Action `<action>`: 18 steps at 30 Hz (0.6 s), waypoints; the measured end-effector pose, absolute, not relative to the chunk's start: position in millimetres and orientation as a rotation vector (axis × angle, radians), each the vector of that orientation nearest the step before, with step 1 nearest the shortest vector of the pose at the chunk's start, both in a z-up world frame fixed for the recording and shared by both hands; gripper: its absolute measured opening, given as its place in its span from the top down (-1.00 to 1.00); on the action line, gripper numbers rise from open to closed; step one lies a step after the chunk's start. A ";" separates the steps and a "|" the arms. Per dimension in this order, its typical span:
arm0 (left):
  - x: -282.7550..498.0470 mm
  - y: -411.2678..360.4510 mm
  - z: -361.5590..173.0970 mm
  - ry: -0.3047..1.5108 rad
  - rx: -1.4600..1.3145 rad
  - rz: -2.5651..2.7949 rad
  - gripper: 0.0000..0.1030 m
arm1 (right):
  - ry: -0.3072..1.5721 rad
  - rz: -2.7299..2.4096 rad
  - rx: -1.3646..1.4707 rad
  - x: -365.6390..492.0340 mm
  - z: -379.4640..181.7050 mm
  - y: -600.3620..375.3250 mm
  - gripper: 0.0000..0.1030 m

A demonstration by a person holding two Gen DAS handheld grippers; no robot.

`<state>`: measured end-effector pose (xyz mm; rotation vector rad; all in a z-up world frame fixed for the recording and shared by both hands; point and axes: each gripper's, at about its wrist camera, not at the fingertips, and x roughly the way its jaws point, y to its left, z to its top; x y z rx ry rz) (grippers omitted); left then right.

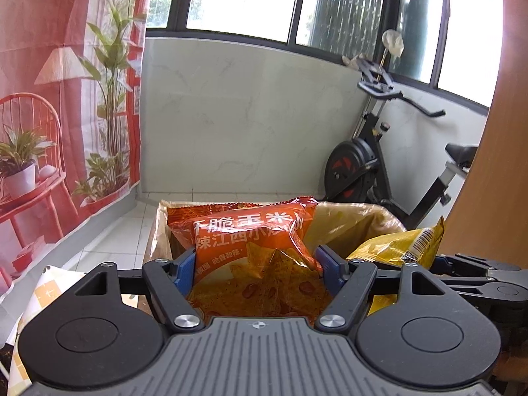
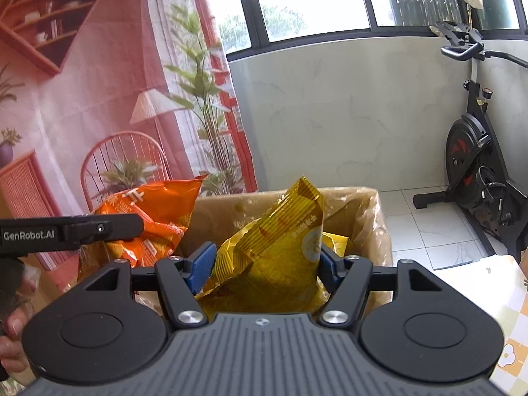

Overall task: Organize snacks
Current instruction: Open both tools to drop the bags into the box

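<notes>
Closest in the left wrist view, the left gripper (image 1: 254, 260) is closed on an orange chip bag (image 1: 254, 250), its blue pads pressing the bag's lower half from both sides. Likewise the right gripper (image 2: 264, 260) pinches a yellow snack bag (image 2: 274, 257) at mid-height, crumpling it a little. Both bags are held upright just over the cardboard box (image 2: 369, 217), which sits beyond the grippers with a plastic liner over its rim; the yellow bag shows at the right edge of the left view — the two hang side by side.

Judged from this, the step is lowering the bags into the box. Doing it well likely means bringing each straight down inside the walls, keeping them apart so they don't snag, and letting go only once the bottoms rest inside. Farther off stands an exercise bike (image 2: 475, 171).
</notes>
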<state>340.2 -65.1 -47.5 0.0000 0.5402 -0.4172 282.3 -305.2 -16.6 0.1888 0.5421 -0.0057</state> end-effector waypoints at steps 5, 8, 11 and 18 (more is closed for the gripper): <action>344.3 -59.1 -50.8 0.562 0.005 -0.393 -0.61 | 0.580 -0.014 0.190 289.3 -29.4 -302.2 -0.58; 340.1 -54.5 -45.8 0.560 0.019 -0.390 -0.61 | 0.586 -0.010 0.247 283.6 -30.1 -311.2 -0.66; 332.0 -51.6 -36.8 0.549 0.011 -0.386 -0.61 | 0.561 -0.023 0.265 273.9 -25.0 -315.6 -0.67; 303.0 -41.4 -15.3 0.519 0.012 -0.361 -0.61 | 0.526 -0.057 0.255 245.5 -7.7 -318.2 -0.67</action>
